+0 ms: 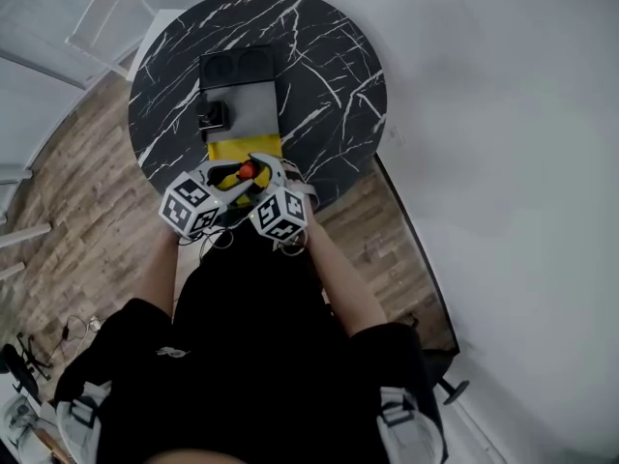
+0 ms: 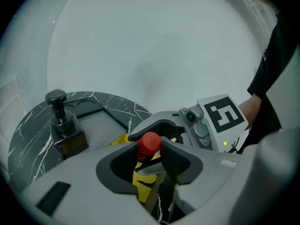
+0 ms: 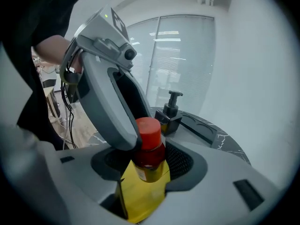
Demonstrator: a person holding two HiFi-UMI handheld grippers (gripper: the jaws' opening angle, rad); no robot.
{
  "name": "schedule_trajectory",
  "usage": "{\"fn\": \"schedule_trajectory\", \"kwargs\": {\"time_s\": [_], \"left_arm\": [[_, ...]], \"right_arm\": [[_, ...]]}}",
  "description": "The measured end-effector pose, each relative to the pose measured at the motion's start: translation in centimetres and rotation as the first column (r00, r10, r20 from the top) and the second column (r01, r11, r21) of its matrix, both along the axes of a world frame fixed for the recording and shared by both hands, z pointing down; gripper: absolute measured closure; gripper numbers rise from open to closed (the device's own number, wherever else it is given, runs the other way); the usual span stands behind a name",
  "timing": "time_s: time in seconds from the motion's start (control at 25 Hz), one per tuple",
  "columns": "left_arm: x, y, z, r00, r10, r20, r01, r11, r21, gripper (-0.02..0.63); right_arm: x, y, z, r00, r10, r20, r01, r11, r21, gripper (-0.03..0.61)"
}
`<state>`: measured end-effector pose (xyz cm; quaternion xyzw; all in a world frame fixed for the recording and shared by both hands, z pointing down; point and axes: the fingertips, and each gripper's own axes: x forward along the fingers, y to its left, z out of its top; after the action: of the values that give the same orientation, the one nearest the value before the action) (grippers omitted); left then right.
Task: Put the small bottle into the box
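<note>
The small bottle (image 1: 248, 171), with a red cap and a yellow label, is held up between both grippers over the near edge of the round table. In the right gripper view my right gripper (image 3: 147, 168) is shut on the small bottle (image 3: 149, 153) at its body. In the left gripper view my left gripper (image 2: 149, 159) grips the red cap (image 2: 149, 143) from the side, its pads snug against it. The open grey box (image 1: 253, 104) lies on the table just beyond the grippers, with a yellow flap (image 1: 244, 148) at its near end.
A black pump bottle (image 1: 213, 115) stands inside the box at its left side, also in the left gripper view (image 2: 63, 125). The black marble table (image 1: 329, 75) stands beside a white wall. A white chair frame (image 1: 106, 17) is at the far left on the wooden floor.
</note>
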<state>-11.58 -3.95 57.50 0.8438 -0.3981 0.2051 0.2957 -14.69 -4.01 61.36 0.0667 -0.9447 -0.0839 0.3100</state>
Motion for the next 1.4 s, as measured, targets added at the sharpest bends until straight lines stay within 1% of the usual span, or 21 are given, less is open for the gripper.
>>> {"fn": "schedule_trajectory", "kwargs": {"time_s": [0.16, 0.28, 0.4, 0.48, 0.52, 0.6, 0.68, 0.76, 0.8, 0.88, 0.92, 0.96, 1.0, 1.08, 1.12, 1.28, 1.4], "left_arm": [[0.0, 0.2, 0.9, 0.999, 0.030, -0.021, -0.031, 0.999, -0.041, 0.466], [0.4, 0.1, 1.9, 0.997, 0.054, -0.057, -0.059, 0.994, -0.087, 0.468], [0.8, -0.1, 2.8, 0.992, 0.072, -0.103, -0.085, 0.989, -0.124, 0.471], [1.1, -0.3, 3.2, 0.990, 0.081, -0.115, -0.098, 0.985, -0.145, 0.471], [1.1, -0.4, 3.5, 0.990, 0.085, -0.112, -0.102, 0.983, -0.154, 0.471], [1.2, -0.7, 4.0, 0.991, 0.085, -0.103, -0.102, 0.979, -0.174, 0.471], [1.1, -1.0, 4.5, 0.991, 0.078, -0.111, -0.100, 0.974, -0.203, 0.471], [1.2, -1.0, 4.9, 0.987, 0.088, -0.135, -0.119, 0.963, -0.242, 0.471], [1.3, -1.0, 5.2, 0.983, 0.099, -0.152, -0.136, 0.957, -0.258, 0.471], [1.7, -1.2, 5.6, 0.976, 0.117, -0.182, -0.166, 0.945, -0.281, 0.471], [1.9, -1.3, 6.0, 0.974, 0.124, -0.190, -0.176, 0.940, -0.291, 0.471], [2.0, -1.4, 6.4, 0.972, 0.131, -0.193, -0.186, 0.934, -0.304, 0.471], [2.1, -1.6, 6.9, 0.971, 0.139, -0.193, -0.196, 0.928, -0.317, 0.471], [2.2, -1.9, 7.6, 0.969, 0.150, -0.197, -0.211, 0.916, -0.342, 0.471], [2.4, -2.1, 7.7, 0.967, 0.148, -0.209, -0.216, 0.912, -0.350, 0.471], [3.2, -2.6, 7.7, 0.955, 0.146, -0.260, -0.237, 0.899, -0.367, 0.469], [3.9, -2.8, 7.7, 0.955, 0.161, -0.248, -0.245, 0.901, -0.357, 0.469]], "right_arm": [[0.1, 0.3, 1.1, 0.998, 0.056, 0.000, -0.056, 0.996, -0.071, 0.370], [0.7, 0.4, 2.1, 0.994, 0.105, 0.000, -0.104, 0.986, -0.133, 0.368], [1.3, 0.3, 2.9, 0.991, 0.131, -0.006, -0.131, 0.979, -0.159, 0.368], [1.7, 0.1, 3.1, 0.988, 0.156, -0.004, -0.154, 0.973, -0.171, 0.367], [2.0, 0.0, 3.1, 0.986, 0.169, -0.001, -0.167, 0.969, -0.180, 0.359], [2.5, -0.3, 2.9, 0.983, 0.183, 0.008, -0.178, 0.964, -0.199, 0.307], [3.2, -0.3, 2.6, 0.982, 0.188, 0.023, -0.179, 0.960, -0.216, 0.305], [4.3, -0.3, 2.3, 0.977, 0.211, 0.035, -0.198, 0.953, -0.230, 0.307], [4.9, -0.3, 2.2, 0.973, 0.229, 0.037, -0.214, 0.948, -0.235, 0.318], [6.3, -0.3, 2.0, 0.965, 0.261, 0.038, -0.244, 0.939, -0.244, 0.383], [6.9, -0.3, 2.0, 0.960, 0.278, 0.040, -0.260, 0.932, -0.251, 0.429], [7.6, -0.2, 2.0, 0.954, 0.297, 0.041, -0.277, 0.925, -0.259, 0.454], [8.2, -0.2, 2.0, 0.947, 0.320, 0.041, -0.298, 0.917, -0.264, 0.458], [9.5, -0.4, 1.9, 0.930, 0.366, 0.040, -0.344, 0.902, -0.261, 0.513], [10.1, -0.5, 1.9, 0.922, 0.386, 0.040, -0.363, 0.895, -0.259, 0.524], [12.0, -1.3, 1.9, 0.885, 0.463, 0.043, -0.438, 0.861, -0.259, 0.529], [12.8, -2.2, 1.9, 0.854, 0.518, 0.053, -0.490, 0.833, -0.255, 0.537]]}}
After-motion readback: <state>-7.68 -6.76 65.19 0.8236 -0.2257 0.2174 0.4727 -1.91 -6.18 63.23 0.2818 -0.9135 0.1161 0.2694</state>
